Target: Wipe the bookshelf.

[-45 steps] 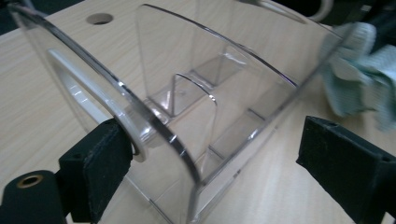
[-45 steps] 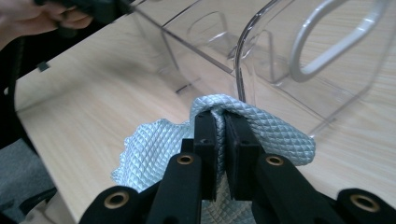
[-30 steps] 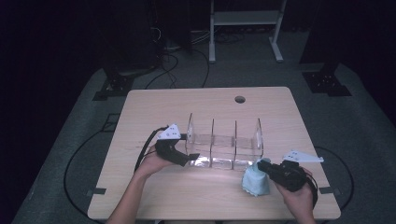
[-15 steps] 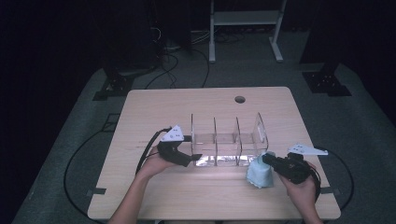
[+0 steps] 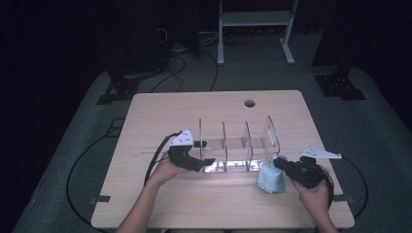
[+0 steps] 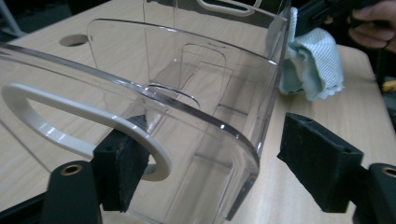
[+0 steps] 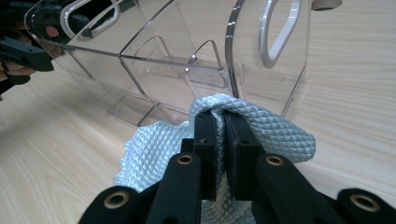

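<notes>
The desk (image 5: 160,116) has a pale wood-grain top with rounded corners, and a small round hole (image 5: 249,103) sits near its far edge, about midway along. It stands on a grey floor mat (image 5: 82,160). Black cables (image 5: 77,194) curve across the mat beside the desk, and more cables (image 5: 177,53) lie tangled on the floor beyond it. Pieces of dark tape (image 5: 98,200) are stuck on the mat near the front corner. Behind the desk stands a white metal frame (image 5: 255,22) with two legs, and dark stand bases (image 5: 339,86) rest at the mat's far corners.
</notes>
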A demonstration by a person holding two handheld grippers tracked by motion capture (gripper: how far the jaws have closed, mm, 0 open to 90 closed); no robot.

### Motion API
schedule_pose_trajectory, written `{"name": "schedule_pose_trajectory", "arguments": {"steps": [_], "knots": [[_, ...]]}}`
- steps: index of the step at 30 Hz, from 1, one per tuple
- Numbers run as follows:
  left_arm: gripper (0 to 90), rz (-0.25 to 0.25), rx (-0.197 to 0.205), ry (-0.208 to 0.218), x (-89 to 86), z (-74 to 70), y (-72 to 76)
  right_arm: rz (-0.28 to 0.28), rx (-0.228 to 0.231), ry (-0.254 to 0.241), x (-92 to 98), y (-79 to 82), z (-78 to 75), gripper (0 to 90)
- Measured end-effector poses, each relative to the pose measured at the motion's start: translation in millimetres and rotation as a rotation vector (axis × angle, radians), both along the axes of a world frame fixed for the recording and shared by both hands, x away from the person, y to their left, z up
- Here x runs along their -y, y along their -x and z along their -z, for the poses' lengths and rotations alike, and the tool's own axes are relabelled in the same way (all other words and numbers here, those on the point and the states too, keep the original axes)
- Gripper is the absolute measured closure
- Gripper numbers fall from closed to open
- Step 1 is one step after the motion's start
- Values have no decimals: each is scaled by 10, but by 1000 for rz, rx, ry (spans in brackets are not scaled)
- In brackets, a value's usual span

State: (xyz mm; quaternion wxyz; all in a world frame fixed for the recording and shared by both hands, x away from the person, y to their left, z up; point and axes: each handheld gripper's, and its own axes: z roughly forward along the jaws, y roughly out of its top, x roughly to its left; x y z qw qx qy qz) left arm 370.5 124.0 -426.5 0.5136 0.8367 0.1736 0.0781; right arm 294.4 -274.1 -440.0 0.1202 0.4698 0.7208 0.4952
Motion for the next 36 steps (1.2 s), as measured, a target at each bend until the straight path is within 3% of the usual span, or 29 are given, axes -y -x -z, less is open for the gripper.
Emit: {"name": "schedule_pose_trajectory", "arguments": {"steps": [2,7,13,16,19,25,27,31,34,36], "knots": [[354,11,-2,16,-34,10,13,9,4,0,22,-18,-4,833],[411,48,21,6,-68,5,168,23,4,-10,37,-76,0,833],[437,50,31,6,-70,9,307,13,3,-27,-50,-103,12,833],[447,47,31,-9,-57,-7,362,-40,7,4,-241,-97,5,833],[455,53,35,-15,-64,-10,417,-40,15,15,-258,-97,-17,833],[454,34,26,-21,-41,-21,470,48,24,-19,-5,-155,-63,826],[444,20,32,-29,-22,-21,484,50,18,-27,3,-176,-53,828],[411,-3,45,-54,27,-17,509,23,15,-32,-132,-172,-29,831],[430,-24,40,-54,50,-12,508,-42,8,-18,-298,-145,0,833],[432,-22,40,-51,48,-9,509,-45,13,-12,-305,-145,-1,833]]}}
